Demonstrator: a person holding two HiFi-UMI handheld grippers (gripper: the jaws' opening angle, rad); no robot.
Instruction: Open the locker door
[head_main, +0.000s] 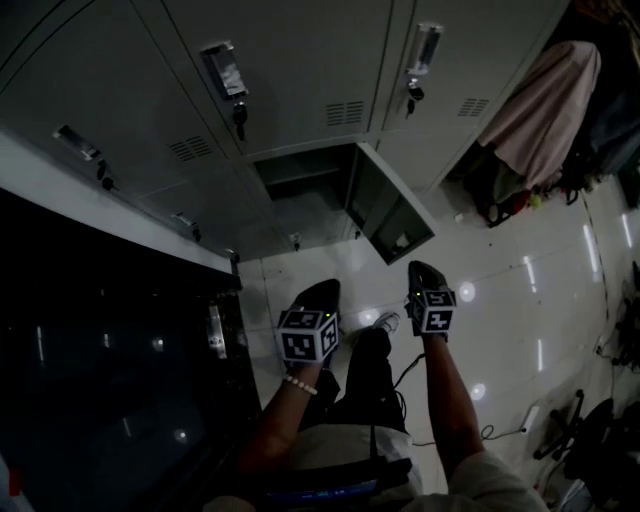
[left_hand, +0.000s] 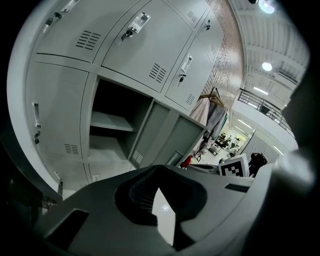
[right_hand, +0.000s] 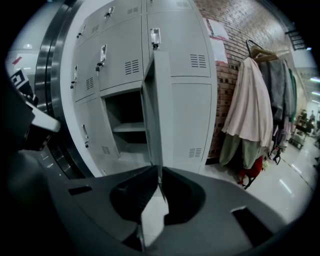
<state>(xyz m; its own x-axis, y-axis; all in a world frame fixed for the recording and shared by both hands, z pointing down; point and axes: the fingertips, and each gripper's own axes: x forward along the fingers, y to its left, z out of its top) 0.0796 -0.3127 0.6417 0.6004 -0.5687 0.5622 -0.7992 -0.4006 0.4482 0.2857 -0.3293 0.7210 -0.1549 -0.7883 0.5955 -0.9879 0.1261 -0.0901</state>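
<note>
Locker door (right_hand: 156, 115) stands open ahead of closed right gripper (right_hand: 159, 186).

Lockers (head_main: 300, 90): painted sheet metal, light grey, smooth, satin to matt. The open locker door (right_hand: 156, 100) has the same finish. Floor (head_main: 520, 290): pale tile, high gloss, with lamp glints on it. Wall (right_hand: 227, 75): bare brick, rough. Coat (right_hand: 248, 100): pale cloth, soft, matt. Panel (head_main: 100, 380) beside the lockers: black, glossy, mirror-like. Curved trim (right_hand: 47, 85): banded metal, dull sheen. Left gripper (left_hand: 159, 189) and right gripper (right_hand: 159, 171): grey plastic shells, matt.
</note>
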